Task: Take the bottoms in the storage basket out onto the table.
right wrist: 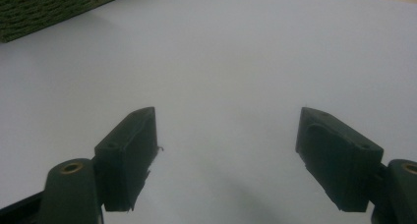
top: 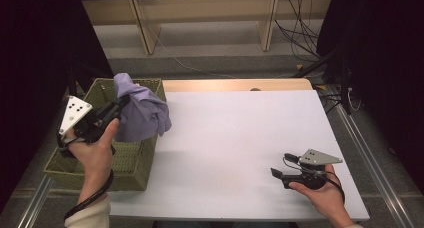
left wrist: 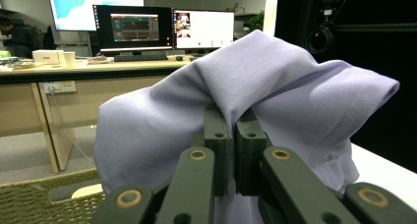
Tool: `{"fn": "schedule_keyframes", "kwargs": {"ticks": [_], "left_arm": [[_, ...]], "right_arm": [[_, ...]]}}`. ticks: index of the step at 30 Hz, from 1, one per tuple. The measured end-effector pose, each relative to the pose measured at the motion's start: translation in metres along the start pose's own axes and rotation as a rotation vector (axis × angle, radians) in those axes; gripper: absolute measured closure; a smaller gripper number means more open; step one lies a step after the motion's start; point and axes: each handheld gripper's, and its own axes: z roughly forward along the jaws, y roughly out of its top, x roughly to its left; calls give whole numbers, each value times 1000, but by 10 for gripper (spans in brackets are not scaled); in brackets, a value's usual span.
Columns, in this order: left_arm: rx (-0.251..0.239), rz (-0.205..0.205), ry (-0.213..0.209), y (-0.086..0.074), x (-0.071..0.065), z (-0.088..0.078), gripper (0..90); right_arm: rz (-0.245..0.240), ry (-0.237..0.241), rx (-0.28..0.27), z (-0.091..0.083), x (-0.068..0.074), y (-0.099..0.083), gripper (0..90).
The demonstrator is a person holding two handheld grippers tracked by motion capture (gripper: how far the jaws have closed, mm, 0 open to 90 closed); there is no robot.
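in the high view, the left claw (top: 118,106) was clenched on a lavender cloth (top: 141,113), which hung bunched just ahead of its tips, above the near corner of a woven green basket (top: 131,164) lying beneath that claw. well apart, the right claw (top: 280,164) rested low over the white tabletop (top: 235,138), released and holding nothing.

in the left gripper view, the left claw (left wrist: 232,130) had its jaws pressed together on a fold of the cloth (left wrist: 295,91), which draped over and around the tips.

in the right gripper view, the right claw (right wrist: 226,150) stood wide apart, with bare tabletop (right wrist: 221,62) ahead and the basket (right wrist: 44,8) far off beyond its left jaw.
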Motion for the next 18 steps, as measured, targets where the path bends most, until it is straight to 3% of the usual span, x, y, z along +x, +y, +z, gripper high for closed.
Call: {"fn": "schedule_keyframes", "kwargs": {"ticks": [18], "left_arm": [[-8, 1, -29, 5, -8, 0, 857]], "right_arm": [[5, -2, 4, 0, -1, -1, 246]]}}
